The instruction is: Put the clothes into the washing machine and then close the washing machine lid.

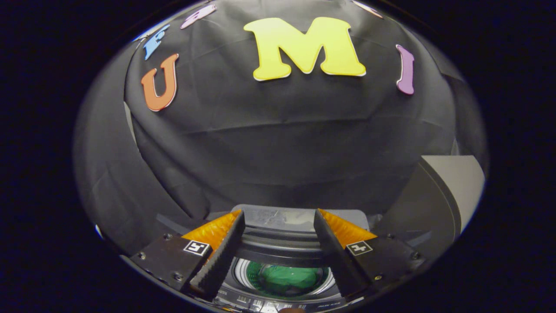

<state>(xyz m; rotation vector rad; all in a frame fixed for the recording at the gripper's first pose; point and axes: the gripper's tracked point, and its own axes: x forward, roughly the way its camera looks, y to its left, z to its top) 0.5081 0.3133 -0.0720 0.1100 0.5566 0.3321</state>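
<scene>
My gripper (278,215) hangs open above the washing machine (282,245), with nothing between its fingers. Below and between the fingers lies the round drum opening, and a green garment (284,278) rests inside it. The machine's lid (428,204) stands raised to the right of the right finger, its pale inner face turned toward the opening.
Black booth cloth hangs close behind the machine and wraps round on both sides. The machine's control strip (269,302) runs along its near edge under the fingers.
</scene>
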